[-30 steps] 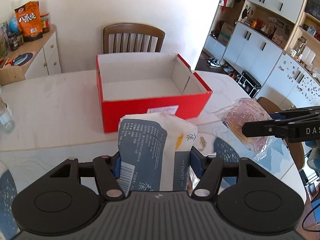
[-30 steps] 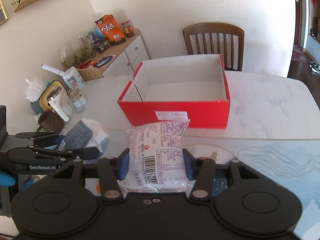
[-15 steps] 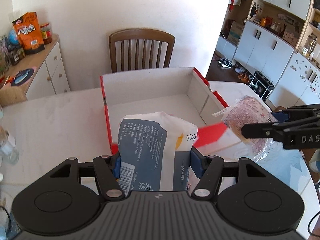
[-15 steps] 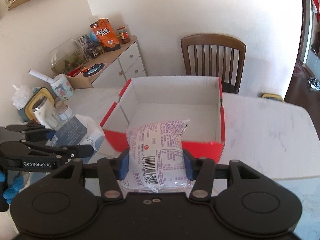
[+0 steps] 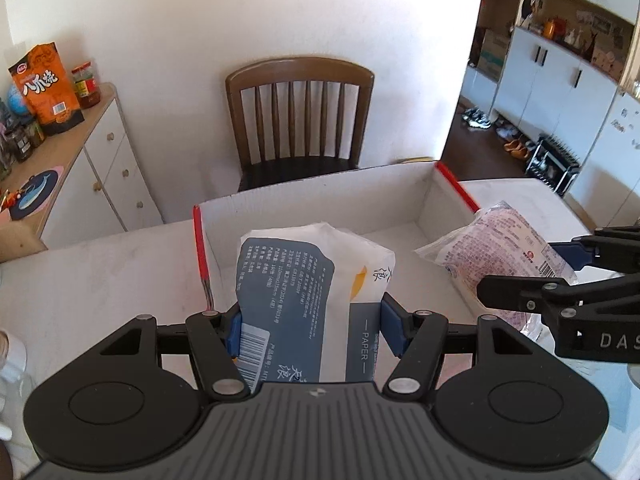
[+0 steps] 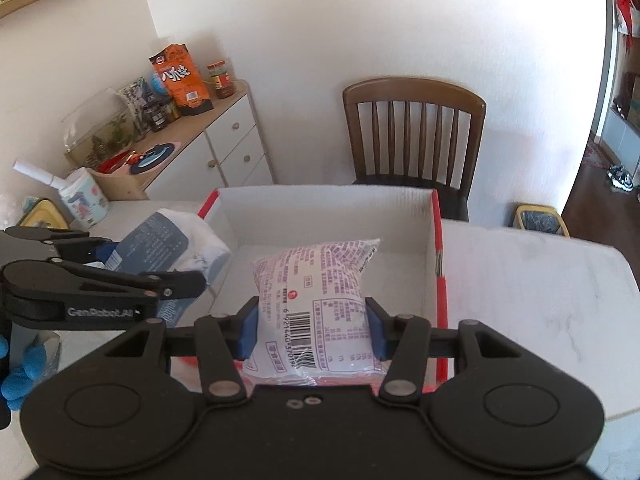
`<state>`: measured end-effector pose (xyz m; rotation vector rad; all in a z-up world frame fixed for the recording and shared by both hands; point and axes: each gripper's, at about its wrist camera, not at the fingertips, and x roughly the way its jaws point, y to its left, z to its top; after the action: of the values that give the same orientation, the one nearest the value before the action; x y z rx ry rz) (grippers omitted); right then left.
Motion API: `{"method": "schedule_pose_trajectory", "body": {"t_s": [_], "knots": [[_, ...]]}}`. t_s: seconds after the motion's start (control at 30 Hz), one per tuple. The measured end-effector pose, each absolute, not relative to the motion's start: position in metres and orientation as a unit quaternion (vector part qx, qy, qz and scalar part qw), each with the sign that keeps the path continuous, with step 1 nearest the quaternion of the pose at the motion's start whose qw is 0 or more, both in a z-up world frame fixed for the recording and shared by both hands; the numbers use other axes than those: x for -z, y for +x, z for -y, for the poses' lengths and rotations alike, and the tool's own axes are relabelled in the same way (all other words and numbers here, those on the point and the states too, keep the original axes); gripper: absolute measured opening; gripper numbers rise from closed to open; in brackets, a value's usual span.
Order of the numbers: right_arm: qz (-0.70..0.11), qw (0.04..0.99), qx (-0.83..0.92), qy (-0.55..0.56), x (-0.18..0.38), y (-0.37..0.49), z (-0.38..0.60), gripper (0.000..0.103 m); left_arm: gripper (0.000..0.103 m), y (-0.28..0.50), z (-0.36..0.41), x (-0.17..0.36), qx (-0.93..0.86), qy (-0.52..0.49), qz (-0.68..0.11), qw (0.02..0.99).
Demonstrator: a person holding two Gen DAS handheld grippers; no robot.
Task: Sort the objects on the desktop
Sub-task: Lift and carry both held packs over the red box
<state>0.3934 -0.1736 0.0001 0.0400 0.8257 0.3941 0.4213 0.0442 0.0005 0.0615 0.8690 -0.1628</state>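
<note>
My left gripper [image 5: 312, 328] is shut on a blue-and-white tissue pack [image 5: 304, 292] and holds it over the left part of the open red box [image 5: 320, 190]. My right gripper [image 6: 312, 328] is shut on a pink-printed snack bag [image 6: 316, 304] and holds it over the box [image 6: 438, 264], right of the tissue pack [image 6: 168, 244]. The snack bag also shows in the left wrist view [image 5: 500, 248], held by the right gripper [image 5: 560, 276]. The box floor looks bare white.
The box sits on a white marble table [image 6: 540, 280]. A wooden chair [image 5: 300, 120] stands behind the table. A white sideboard [image 6: 224, 140] with jars and an orange snack bag [image 6: 180, 80] is at left. A mug and a yellow object stand at the table's left edge.
Both grippers have moved forward and up with their packs, from in front of the red box to above its open inside. Both stayed shut.
</note>
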Motion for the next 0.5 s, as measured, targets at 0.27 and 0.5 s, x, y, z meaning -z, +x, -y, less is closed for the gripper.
{"method": "schedule_pose_trajectory", "body": {"t_s": [0.27, 0.5], "knots": [[-0.421, 0.890, -0.175, 0.018, 0.033, 0.431, 0.168, 0.052, 0.064, 0.465, -0.040, 0.031, 0.067, 0.030, -0.457, 0.886], [-0.448, 0.877, -0.171, 0.012, 0.065, 0.445, 0.160, 0.052, 0.064, 0.485, -0.034, 0.056, 0.067, 0.042, -0.492, 0.867]]}}
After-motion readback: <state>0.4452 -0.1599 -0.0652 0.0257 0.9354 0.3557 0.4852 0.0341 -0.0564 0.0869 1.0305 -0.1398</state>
